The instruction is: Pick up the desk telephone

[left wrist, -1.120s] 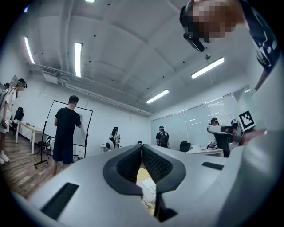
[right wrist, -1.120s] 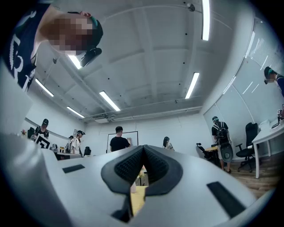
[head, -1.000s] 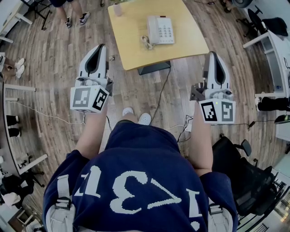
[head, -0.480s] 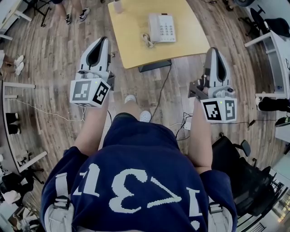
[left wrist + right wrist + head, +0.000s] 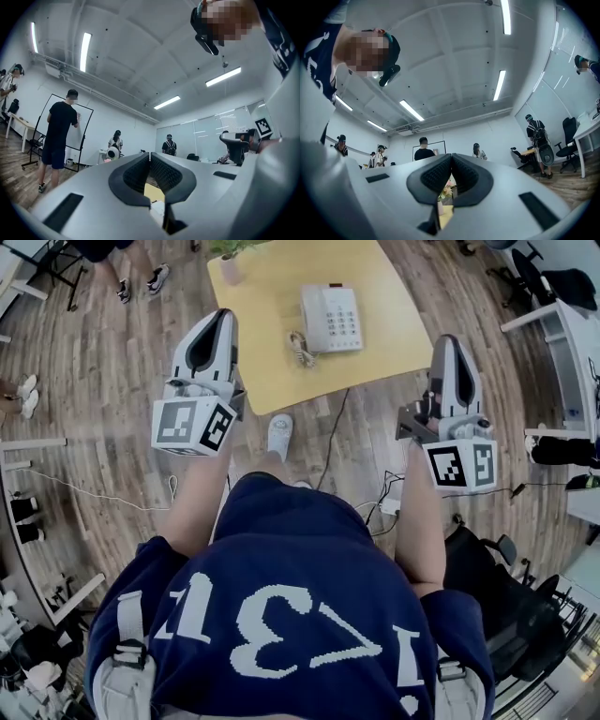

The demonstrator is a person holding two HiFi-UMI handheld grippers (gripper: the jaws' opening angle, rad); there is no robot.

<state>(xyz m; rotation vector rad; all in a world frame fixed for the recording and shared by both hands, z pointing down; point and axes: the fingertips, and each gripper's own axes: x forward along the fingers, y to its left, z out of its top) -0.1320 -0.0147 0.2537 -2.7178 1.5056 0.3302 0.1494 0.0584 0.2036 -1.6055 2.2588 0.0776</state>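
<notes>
A white desk telephone point(image 5: 331, 318) with a coiled cord point(image 5: 300, 348) on its left lies on the yellow wooden table point(image 5: 272, 371) at the top of the head view. My left gripper point(image 5: 223, 317) hangs over the table's near left edge, well left of the phone, with its tips pressed together. My right gripper point(image 5: 446, 340) is beyond the table's right edge, over the floor, tips also together. In each gripper view the jaws meet with nothing between them: left gripper point(image 5: 149, 155), right gripper point(image 5: 451, 157).
A small potted plant point(image 5: 228, 261) stands at the table's far left corner. Cables point(image 5: 330, 442) run across the wooden floor under the table. A black office chair point(image 5: 511, 601) sits behind me on the right. Other people stand around the room.
I have stepped toward the table: the table and phone sit closer, and both grippers have moved forward, the left one now over the table's edge. Both jaws stayed shut.
</notes>
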